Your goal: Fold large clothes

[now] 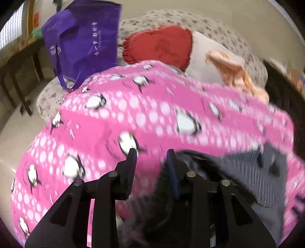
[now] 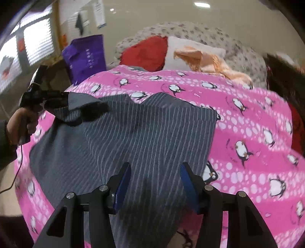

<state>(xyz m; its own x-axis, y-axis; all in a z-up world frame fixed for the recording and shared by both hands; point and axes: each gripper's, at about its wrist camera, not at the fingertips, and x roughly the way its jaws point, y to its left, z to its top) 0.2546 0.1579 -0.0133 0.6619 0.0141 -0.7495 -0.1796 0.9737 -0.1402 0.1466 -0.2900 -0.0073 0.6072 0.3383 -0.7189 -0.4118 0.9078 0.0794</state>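
A dark grey striped garment [image 2: 133, 133] lies spread on a pink penguin-print blanket [image 2: 247, 118]. In the right wrist view my left gripper [image 2: 64, 100] is at the garment's far left corner, held by a person's hand [image 2: 22, 122], and the corner is lifted and bunched in its jaws. In the left wrist view the same left gripper [image 1: 151, 154] has grey cloth [image 1: 238, 171] gathered around its right finger and low between the fingers. My right gripper [image 2: 155, 167] hovers over the garment's near edge, its blue pads apart and pressing on nothing.
A purple tote bag [image 1: 82, 38] stands at the far left of the bed. A red cushion [image 1: 162, 43], a white pillow [image 2: 181, 51] and a peach cloth [image 1: 234, 72] lie behind the blanket on flowered bedding [image 1: 171, 17]. Dark wooden furniture [image 1: 19, 72] stands on the left.
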